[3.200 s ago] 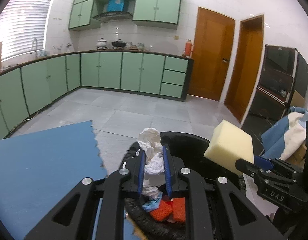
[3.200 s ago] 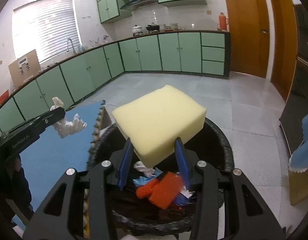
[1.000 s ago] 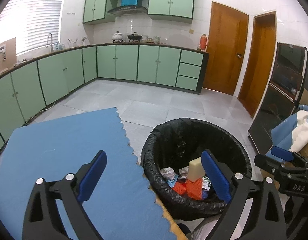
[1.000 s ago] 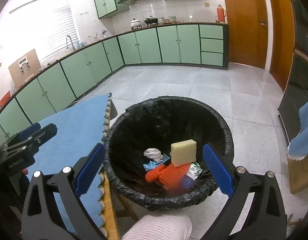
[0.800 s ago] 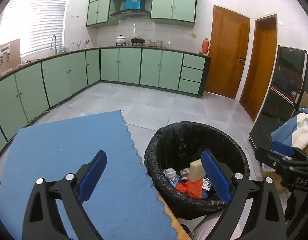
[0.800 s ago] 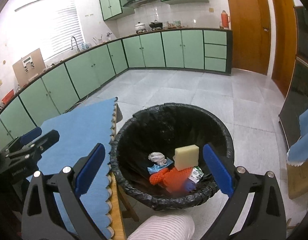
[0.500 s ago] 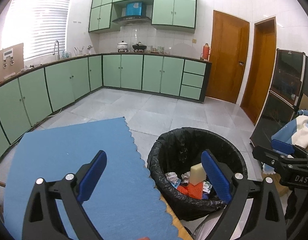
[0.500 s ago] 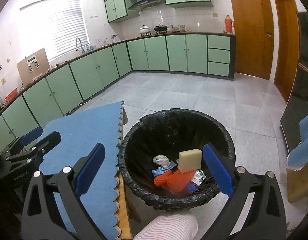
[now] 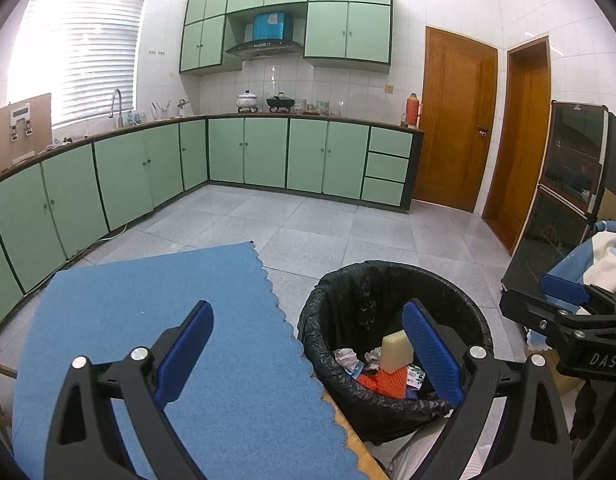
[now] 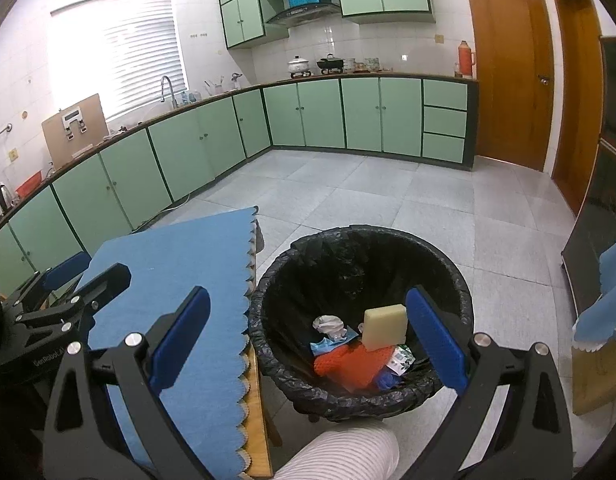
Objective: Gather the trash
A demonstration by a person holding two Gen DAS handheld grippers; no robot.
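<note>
Both the left gripper (image 9: 304,344) and right gripper (image 10: 308,332) hang empty, fingers wide, so sweep the bare blue scalloped counter mat (image 9: 148,300) at lower left for strays before leaving the black-lined round trash bin (image 10: 463,292).

A kitchen lined with green cabinets (image 9: 248,156) stretches behind the left gripper (image 9: 308,344), whose blue-padded fingers (image 9: 184,344) stand wide apart with nothing between them. Below lies a blue mat (image 9: 168,320) with a scalloped edge, spread over a table. Just beside the mat's edge sits a bin (image 9: 391,336) lined with a black bag. Inside it rest a pale yellow sponge (image 9: 395,350), crumpled white tissue (image 9: 345,356), an orange mesh piece (image 9: 381,384) and a small printed packet (image 9: 415,376). At the right edge, the right gripper (image 9: 567,312) juts into view, near a pile of blue and cream cloth (image 9: 603,256). Two wooden doors (image 9: 455,120) stand in the far wall.
</note>
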